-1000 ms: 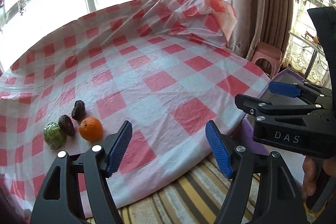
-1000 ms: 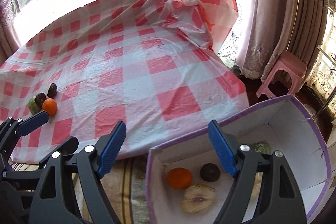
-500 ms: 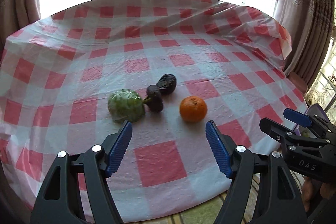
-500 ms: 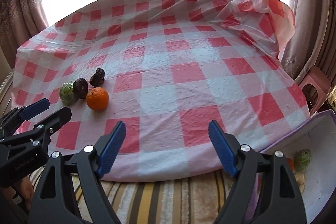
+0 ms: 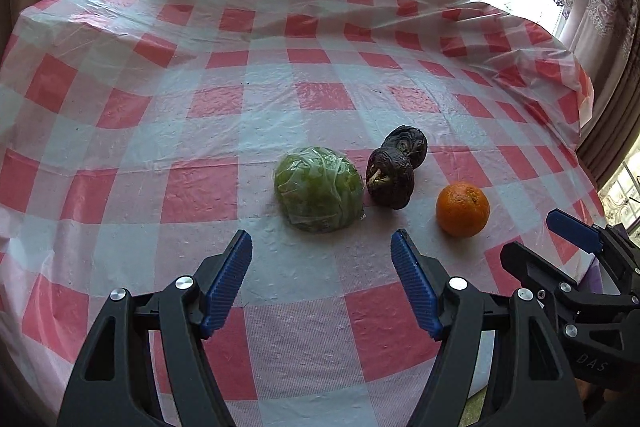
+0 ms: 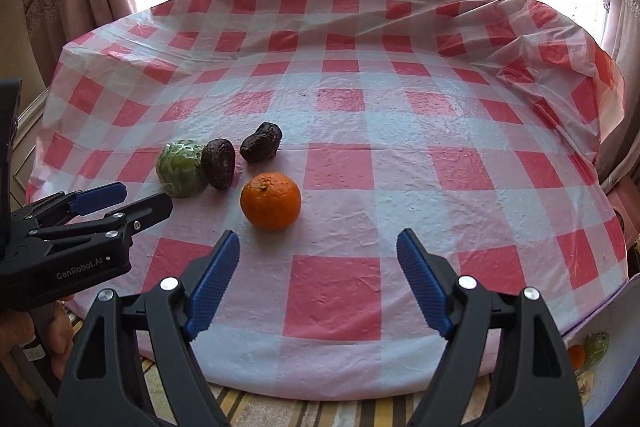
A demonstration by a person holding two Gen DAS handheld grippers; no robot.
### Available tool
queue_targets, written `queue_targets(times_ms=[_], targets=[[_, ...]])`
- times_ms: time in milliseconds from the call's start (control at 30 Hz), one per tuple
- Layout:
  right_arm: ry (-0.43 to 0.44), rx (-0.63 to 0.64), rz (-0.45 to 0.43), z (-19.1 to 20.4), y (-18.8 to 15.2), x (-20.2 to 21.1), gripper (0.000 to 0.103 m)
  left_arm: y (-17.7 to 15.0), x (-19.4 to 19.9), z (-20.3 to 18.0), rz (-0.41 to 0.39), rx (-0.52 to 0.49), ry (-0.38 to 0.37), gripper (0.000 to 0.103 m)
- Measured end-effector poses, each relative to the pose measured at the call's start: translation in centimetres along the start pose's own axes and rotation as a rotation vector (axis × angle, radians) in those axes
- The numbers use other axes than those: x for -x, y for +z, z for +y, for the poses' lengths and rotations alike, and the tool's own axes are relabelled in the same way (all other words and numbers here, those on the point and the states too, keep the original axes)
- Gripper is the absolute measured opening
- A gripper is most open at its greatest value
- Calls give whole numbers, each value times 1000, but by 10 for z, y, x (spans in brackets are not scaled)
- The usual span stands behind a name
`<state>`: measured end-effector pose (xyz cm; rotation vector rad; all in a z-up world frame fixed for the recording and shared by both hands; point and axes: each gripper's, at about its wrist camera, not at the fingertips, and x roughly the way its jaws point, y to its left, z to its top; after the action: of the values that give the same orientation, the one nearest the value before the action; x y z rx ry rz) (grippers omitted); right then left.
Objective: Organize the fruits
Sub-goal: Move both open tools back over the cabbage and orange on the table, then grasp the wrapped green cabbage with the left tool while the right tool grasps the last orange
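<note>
On the red-and-white checked tablecloth (image 5: 200, 187) lie a green fruit wrapped in plastic (image 5: 319, 189), two dark wrinkled fruits (image 5: 390, 177) (image 5: 406, 145) and an orange (image 5: 462, 209). My left gripper (image 5: 321, 267) is open and empty, just short of the green fruit. My right gripper (image 6: 318, 265) is open and empty, a little short of and right of the orange (image 6: 271, 201). In the right wrist view the green fruit (image 6: 180, 167) and the dark fruits (image 6: 219, 163) (image 6: 261, 147) lie left of the orange.
A white box with a purple rim (image 6: 616, 315) stands below the table's right edge, with an orange and a green fruit (image 6: 596, 347) inside. Curtains and a bright window are behind. A striped rug (image 6: 280, 411) lies under the near table edge. A pink stool (image 6: 628, 195) is at the right.
Both grippers have swung left from the box to the table and moved closer to the fruits. The fruits now look larger and nearer. Both stay open.
</note>
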<state>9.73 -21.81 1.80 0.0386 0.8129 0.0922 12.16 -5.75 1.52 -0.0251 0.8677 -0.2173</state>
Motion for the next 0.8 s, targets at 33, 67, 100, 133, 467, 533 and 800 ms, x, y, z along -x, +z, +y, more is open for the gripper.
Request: queue_targets(times_ms=[33, 67, 100, 133, 467, 533, 800], targets=[[2, 2, 4, 1, 1, -3, 81, 1, -3, 0, 3, -5, 4, 71], [4, 4, 6, 3, 1, -5, 81, 2, -5, 0, 5, -10, 8, 71], [6, 5, 8, 4, 2, -7, 81, 3, -8, 0, 10, -15, 9, 71], [7, 5, 9, 5, 3, -9, 81, 5, -10, 0, 12, -20, 12, 71], [13, 24, 11, 14, 11, -26, 81, 20, -34, -1, 22, -72, 41, 71], [12, 29, 12, 16, 12, -30, 81, 22, -38, 1, 22, -75, 49, 71], [11, 25, 14, 18, 17, -38, 81, 25, -42, -1, 11, -97, 34, 59]])
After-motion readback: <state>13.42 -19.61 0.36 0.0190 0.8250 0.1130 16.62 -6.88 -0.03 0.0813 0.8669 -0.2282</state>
